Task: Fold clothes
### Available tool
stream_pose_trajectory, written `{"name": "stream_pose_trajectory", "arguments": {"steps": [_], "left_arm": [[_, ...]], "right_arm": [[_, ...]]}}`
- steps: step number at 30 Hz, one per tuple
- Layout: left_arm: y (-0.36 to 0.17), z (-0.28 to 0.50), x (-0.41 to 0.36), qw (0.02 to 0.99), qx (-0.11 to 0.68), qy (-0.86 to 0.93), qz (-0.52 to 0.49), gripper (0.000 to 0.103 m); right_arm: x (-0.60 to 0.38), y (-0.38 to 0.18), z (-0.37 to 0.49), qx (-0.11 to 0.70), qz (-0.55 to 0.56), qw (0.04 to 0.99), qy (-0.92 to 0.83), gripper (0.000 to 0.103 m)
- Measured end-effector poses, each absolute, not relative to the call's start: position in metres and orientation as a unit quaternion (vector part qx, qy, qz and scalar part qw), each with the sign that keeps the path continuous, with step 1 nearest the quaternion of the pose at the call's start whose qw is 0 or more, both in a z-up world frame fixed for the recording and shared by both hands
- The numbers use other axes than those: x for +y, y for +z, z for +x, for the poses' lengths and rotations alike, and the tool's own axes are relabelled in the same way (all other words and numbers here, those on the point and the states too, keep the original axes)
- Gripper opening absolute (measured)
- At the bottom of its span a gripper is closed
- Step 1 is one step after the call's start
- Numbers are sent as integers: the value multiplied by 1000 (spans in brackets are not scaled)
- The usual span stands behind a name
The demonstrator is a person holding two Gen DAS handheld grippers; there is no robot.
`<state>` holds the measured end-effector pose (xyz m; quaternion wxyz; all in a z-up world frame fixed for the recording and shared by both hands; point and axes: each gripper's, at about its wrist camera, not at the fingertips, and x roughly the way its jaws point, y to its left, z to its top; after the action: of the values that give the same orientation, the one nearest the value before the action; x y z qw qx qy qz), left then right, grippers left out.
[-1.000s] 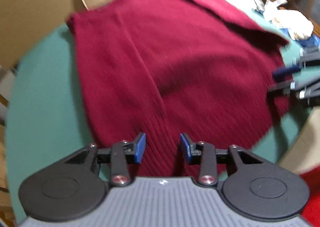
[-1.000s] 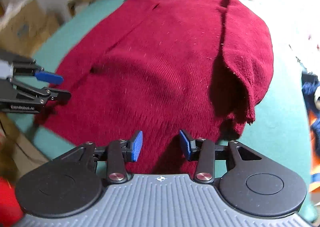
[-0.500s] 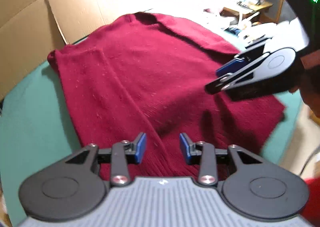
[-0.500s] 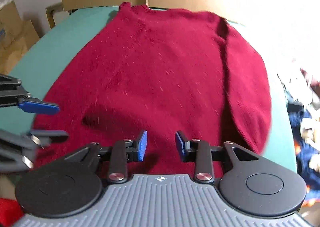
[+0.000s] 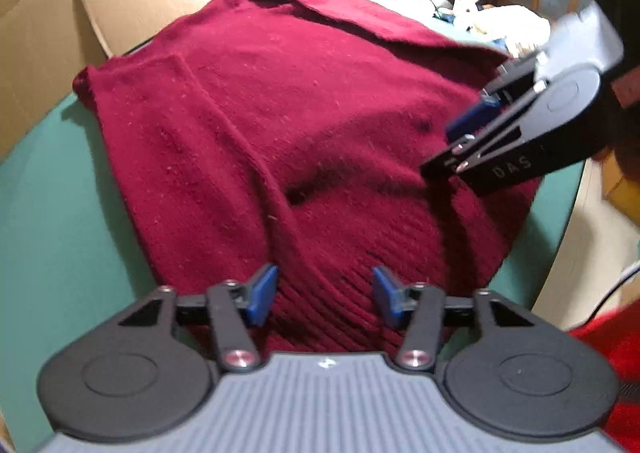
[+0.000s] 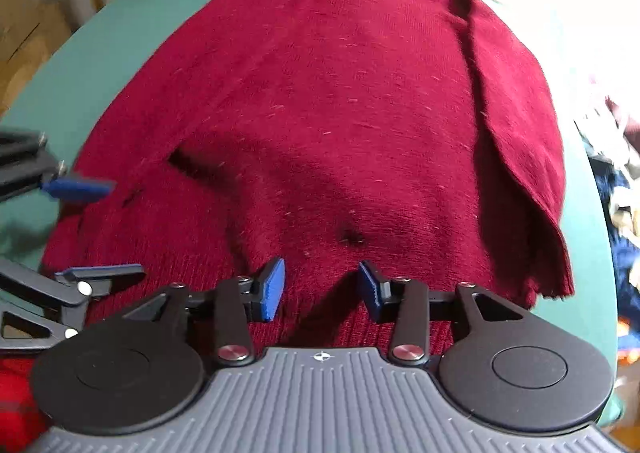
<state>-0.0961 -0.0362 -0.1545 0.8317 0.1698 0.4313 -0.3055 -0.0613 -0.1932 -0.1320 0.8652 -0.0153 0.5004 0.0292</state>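
Currently both sets of jaws opening, partly apart, nothing clamped: left gripper (image 5: pixel 323 295) over ribbed hem of the red sweater (image 5: pixel 288 125) at lower centre of left view; right gripper (image 6: pixel 321 289) over same hem at lower centre of right view, knit visible in the gap but pads not pressing. Sweater spread flat on green table (image 5: pixel 52 221), filling frame centre, neckline toward top, sleeves folded inward over the body. Likely risks: pinching only top layer of thick knit, so lower layer drags and bunches; catching folded sleeve (image 6: pixel 516 125) at right of right view and undoing it; uneven lift between the two hands skewing the fold line. Small dark spot (image 6: pixel 352 237) just above right jaws, hole or shadow, cannot tell. Surroundings: cardboard box (image 5: pixel 44 25) upper left close behind neckline, limits room for forward fold; clutter pile (image 5: pixel 492 13) upper right, near table edge, could snag.
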Motion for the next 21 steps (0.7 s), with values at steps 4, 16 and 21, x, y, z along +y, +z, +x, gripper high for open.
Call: {"name": "stream_pose_trajectory", "arguments": {"steps": [4,16,21], "left_arm": [[-152,-83,-38,840,426,-297,159,45],[-148,-93,-56,832,426,-288,210,61],[-125,-57,-70,868,391,-226,208,61]], "right_arm": [[-201,-133,-65,492,20,870,18,43],[-229,-112,-75,466,6,885,13,51],[-247,-103,-52,447,-4,894,33,51]]}}
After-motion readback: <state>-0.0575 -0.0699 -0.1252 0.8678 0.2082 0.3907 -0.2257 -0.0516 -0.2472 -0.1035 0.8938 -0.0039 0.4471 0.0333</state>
